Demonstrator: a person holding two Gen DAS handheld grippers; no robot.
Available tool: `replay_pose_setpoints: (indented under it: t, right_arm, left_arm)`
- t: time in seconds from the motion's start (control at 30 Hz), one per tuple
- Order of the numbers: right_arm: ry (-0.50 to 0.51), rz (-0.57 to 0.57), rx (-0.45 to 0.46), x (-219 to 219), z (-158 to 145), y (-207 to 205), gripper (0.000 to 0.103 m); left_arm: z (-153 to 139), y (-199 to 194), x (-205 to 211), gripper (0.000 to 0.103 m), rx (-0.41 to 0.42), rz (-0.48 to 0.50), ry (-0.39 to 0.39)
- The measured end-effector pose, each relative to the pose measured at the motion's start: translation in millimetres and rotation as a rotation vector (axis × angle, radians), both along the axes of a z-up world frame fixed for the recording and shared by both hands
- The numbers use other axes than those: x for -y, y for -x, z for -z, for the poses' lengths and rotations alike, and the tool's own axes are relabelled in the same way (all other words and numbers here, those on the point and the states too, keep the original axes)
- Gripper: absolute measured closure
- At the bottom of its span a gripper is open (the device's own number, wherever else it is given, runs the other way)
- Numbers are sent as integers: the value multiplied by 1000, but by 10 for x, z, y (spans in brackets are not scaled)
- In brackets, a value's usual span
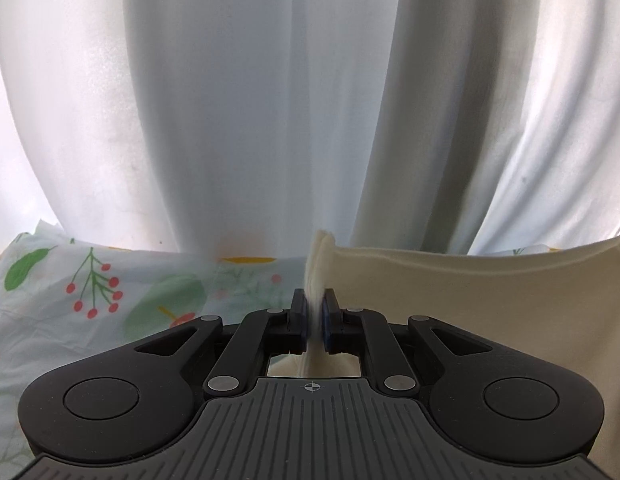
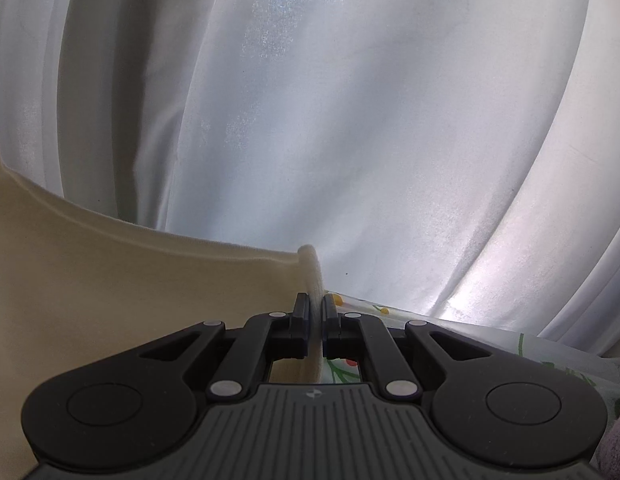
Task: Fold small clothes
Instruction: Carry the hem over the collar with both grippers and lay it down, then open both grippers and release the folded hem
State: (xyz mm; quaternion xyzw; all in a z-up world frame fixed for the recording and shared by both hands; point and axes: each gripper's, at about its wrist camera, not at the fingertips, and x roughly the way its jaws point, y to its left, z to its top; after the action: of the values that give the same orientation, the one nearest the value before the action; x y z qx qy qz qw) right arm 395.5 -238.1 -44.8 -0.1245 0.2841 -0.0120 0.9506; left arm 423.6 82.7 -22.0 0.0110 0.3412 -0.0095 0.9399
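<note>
Your left gripper is pinched tight on one edge of the cream cloth, fabric bunched between the pads. Your right gripper is clamped on the opposite edge of the same cloth. The cloth hangs stretched between the two, lifted above the floral sheet. That sheet also shows just right of your right gripper. White curtain hangs behind the sheet, filling the background in both views.
</note>
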Motion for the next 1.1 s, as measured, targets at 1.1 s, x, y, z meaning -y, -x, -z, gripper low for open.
replay_pose_setpoints:
  t: [1.1]
  right_arm:
    - [-119,65,-15,65,89,494,93]
  left_arm:
    - [-3,517,-646,55,-58,-163,174]
